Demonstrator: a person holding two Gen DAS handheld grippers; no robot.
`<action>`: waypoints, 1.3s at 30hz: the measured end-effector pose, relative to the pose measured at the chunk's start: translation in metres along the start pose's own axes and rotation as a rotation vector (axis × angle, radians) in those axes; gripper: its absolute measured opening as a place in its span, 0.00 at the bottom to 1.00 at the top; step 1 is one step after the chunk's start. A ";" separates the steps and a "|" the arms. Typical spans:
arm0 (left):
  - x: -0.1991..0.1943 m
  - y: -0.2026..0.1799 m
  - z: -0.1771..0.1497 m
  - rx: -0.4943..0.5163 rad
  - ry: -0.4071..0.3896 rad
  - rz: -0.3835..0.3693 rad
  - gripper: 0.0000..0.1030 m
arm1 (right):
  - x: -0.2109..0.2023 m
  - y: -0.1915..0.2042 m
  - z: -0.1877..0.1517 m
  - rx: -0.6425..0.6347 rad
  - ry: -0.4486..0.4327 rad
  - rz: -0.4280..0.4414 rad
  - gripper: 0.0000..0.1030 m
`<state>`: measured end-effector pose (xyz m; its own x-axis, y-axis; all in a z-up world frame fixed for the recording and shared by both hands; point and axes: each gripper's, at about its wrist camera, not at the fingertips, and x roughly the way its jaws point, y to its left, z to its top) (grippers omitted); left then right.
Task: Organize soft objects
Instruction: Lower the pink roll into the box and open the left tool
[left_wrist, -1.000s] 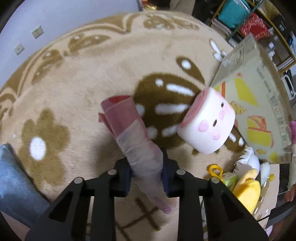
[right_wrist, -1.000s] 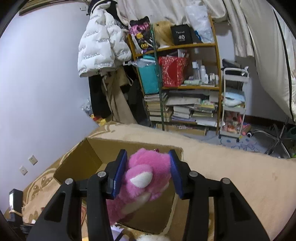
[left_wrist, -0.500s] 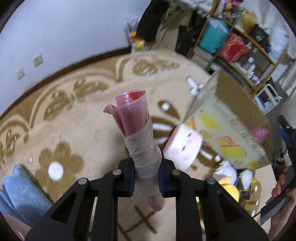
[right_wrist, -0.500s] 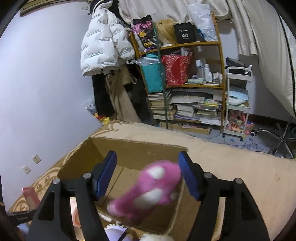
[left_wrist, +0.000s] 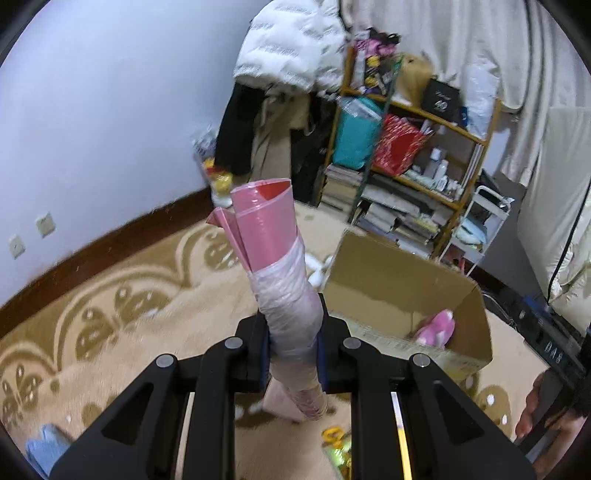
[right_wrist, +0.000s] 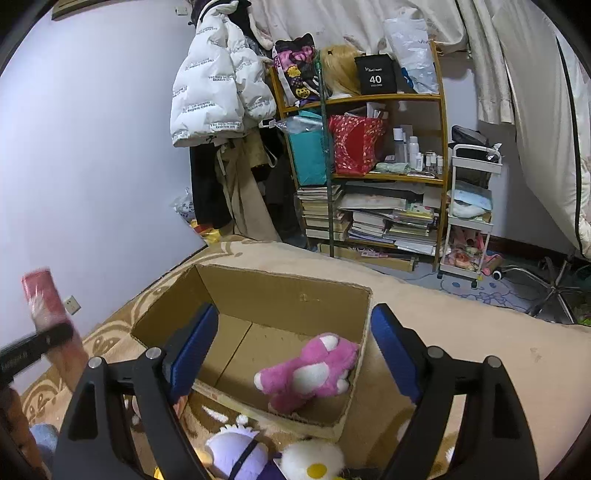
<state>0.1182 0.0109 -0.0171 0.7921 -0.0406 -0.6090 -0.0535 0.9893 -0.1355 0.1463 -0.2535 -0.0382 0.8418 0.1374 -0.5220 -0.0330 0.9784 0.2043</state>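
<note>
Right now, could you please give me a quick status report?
Left gripper shut on pink roll. Right gripper jaws just opened, empty. Pink plush in cardboard box. Nothing blocking.

Both wrist views face downward, sharing cardboard box (left_wrist: 406, 291) (right_wrist: 280, 295).

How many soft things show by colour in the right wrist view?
Pink: 2, the plush bear in the cardboard box and the pink roll
Purple plush: 1
White plush: 1
Total: 4
</note>
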 end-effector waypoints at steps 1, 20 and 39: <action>0.000 -0.004 0.003 0.017 -0.012 -0.006 0.17 | -0.002 -0.001 -0.001 0.000 0.002 -0.006 0.87; 0.059 -0.084 0.033 0.227 0.024 -0.101 0.18 | -0.004 -0.026 -0.013 0.082 0.082 -0.043 0.90; 0.064 -0.094 0.022 0.320 0.099 -0.024 0.64 | -0.007 -0.031 -0.027 0.111 0.123 -0.017 0.90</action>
<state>0.1875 -0.0821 -0.0265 0.7273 -0.0624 -0.6835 0.1707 0.9810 0.0921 0.1269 -0.2804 -0.0629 0.7690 0.1453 -0.6226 0.0466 0.9585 0.2814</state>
